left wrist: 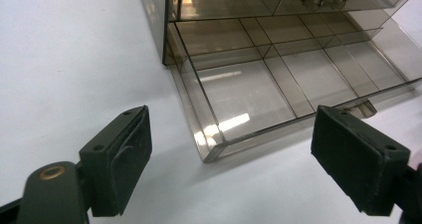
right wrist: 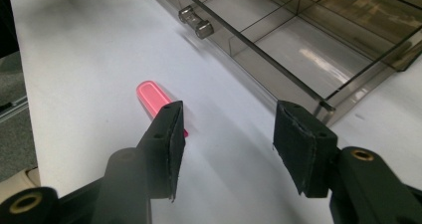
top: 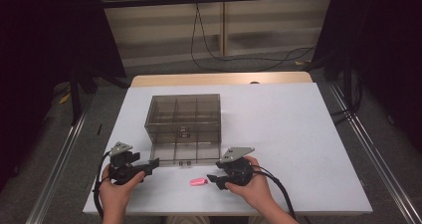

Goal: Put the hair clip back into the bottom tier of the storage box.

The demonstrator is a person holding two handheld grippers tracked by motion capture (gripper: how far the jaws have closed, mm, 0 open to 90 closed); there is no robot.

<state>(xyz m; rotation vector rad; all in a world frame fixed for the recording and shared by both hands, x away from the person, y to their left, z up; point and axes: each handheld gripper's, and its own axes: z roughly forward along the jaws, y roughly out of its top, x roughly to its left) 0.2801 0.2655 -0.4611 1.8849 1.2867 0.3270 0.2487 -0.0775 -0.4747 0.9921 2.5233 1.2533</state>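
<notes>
1. While the person's left hand (top: 115, 186) holds it low over the near-left part of the white table (top: 298, 134), the left gripper (top: 152, 163) has its jaws spread wide apart with nothing between them, and they point toward the near-left corner of the pulled-out drawer (left wrist: 249, 99).
2. Held in the right hand (top: 254, 184), the right gripper (top: 211, 179) is likewise agape and empty, just beside a small pink object (top: 198, 181) lying flat on the table; its left pad (right wrist: 171, 144) hides one end of that object in the right gripper view.
3. What the pink object is stays unclear; it looks like a short rounded bar.
4. Between and beyond both grippers stands a smoky clear plastic drawer cabinet (top: 184, 117), its bottom drawer drawn out toward the person, divided into compartments that appear empty.
5. Two small knobs (right wrist: 196, 22) sit on the drawer's front wall.
</notes>
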